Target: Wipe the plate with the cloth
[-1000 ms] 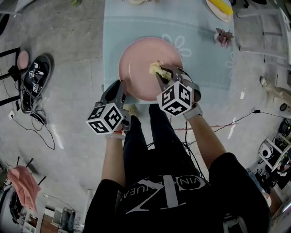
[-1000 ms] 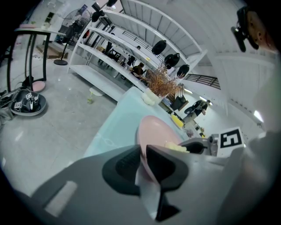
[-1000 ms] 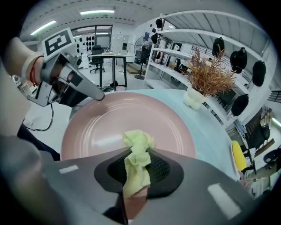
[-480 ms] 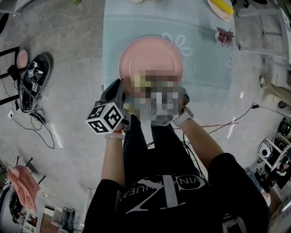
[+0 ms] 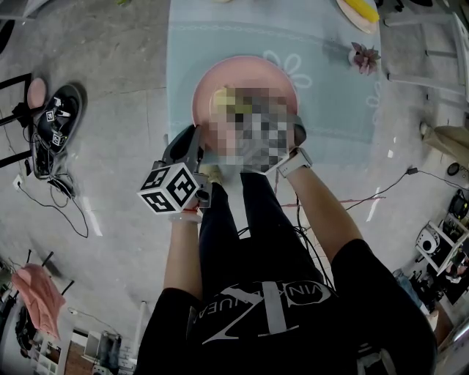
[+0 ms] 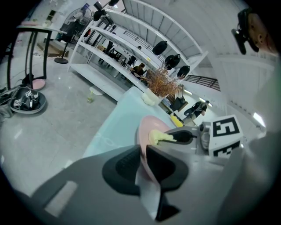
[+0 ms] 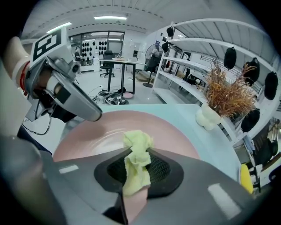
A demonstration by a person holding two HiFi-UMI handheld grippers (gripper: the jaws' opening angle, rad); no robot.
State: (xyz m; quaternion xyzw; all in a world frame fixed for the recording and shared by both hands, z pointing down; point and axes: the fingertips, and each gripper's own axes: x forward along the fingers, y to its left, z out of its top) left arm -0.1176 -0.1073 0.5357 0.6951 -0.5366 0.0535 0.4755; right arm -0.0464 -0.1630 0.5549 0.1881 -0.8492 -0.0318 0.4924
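A pink plate (image 5: 253, 77) lies at the near edge of a pale blue table (image 5: 322, 66). My left gripper (image 5: 195, 138) is shut on the plate's left near rim; the left gripper view shows the rim of the plate (image 6: 151, 127) pinched between the jaws of my left gripper (image 6: 142, 154). My right gripper (image 7: 136, 171) is shut on a bunched yellow cloth (image 7: 137, 149), which is pressed against the plate (image 7: 109, 129). In the head view a mosaic patch hides most of that gripper, and the cloth (image 5: 220, 95) shows at the plate's left half.
A small potted succulent (image 5: 363, 57) and a dish with something yellow (image 5: 359, 11) stand at the table's far right. A white vase with dried stems (image 7: 208, 116) stands farther back. Shoes (image 5: 55, 128) and cables lie on the floor to the left.
My right gripper has slid the cloth leftward and slightly farther back across the plate. The left gripper keeps its hold on the rim, almost unmoved.
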